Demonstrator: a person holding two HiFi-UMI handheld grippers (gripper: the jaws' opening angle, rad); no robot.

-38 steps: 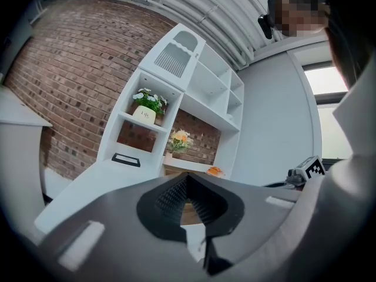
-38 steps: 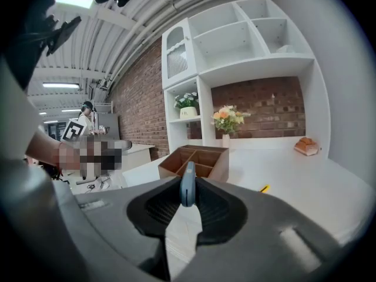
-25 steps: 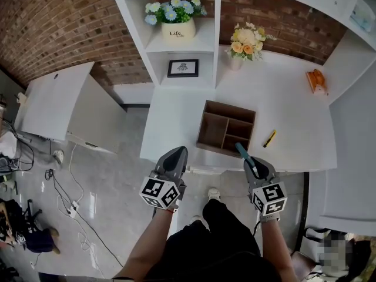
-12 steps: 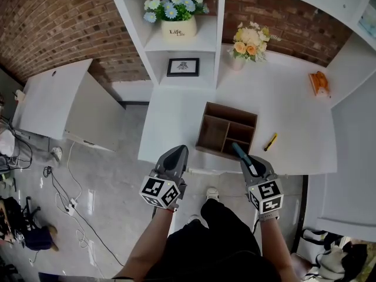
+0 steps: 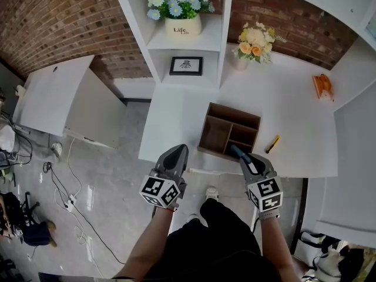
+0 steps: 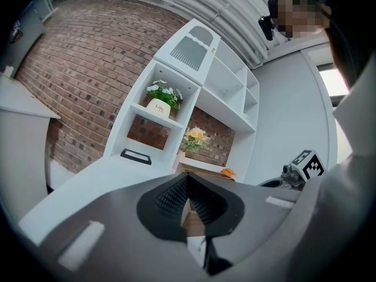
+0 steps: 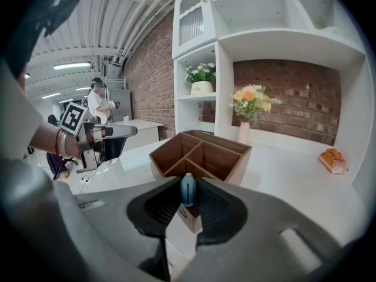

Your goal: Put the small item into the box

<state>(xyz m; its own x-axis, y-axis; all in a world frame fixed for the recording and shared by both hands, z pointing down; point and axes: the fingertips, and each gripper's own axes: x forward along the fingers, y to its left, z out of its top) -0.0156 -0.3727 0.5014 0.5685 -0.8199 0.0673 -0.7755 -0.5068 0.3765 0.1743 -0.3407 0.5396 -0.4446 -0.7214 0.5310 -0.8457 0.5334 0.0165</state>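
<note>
On a white desk [image 5: 176, 122] against a brick wall sits an open wooden box [image 5: 230, 131]. It is split into 3 compartments: 1 long one on the left and 2 smaller ones on the right.

Seen from the head camera, a person stands at the desk's near edge with a gripper in each hand. The right gripper [image 5: 251, 163] has its jaws closed on a small blue item [image 5: 237, 152]. The item sticks out past the jaw tips and points toward the box. Its tip is at the box's near wall, by the near right compartment. Whether it is over the rim or just short of it cannot be told. In the right gripper view the item stands upright between the 2 ribbed pads, with the box just beyond it.

The left gripper [image 5: 177, 151] is held by the desk's front edge, left of the box and apart from it. The left gripper view shows its jaws pressed together at the tips with nothing between them.

A thin yellow item [image 5: 272, 144] lies on the desk just right of the box. An orange object [image 5: 323, 86] lies farther back on the right. A vase of yellow flowers [image 5: 256, 40] stands behind the box. A shelf unit holds a pot of blue and white flowers [image 5: 179, 10] above a small framed picture [image 5: 186, 66].
</note>
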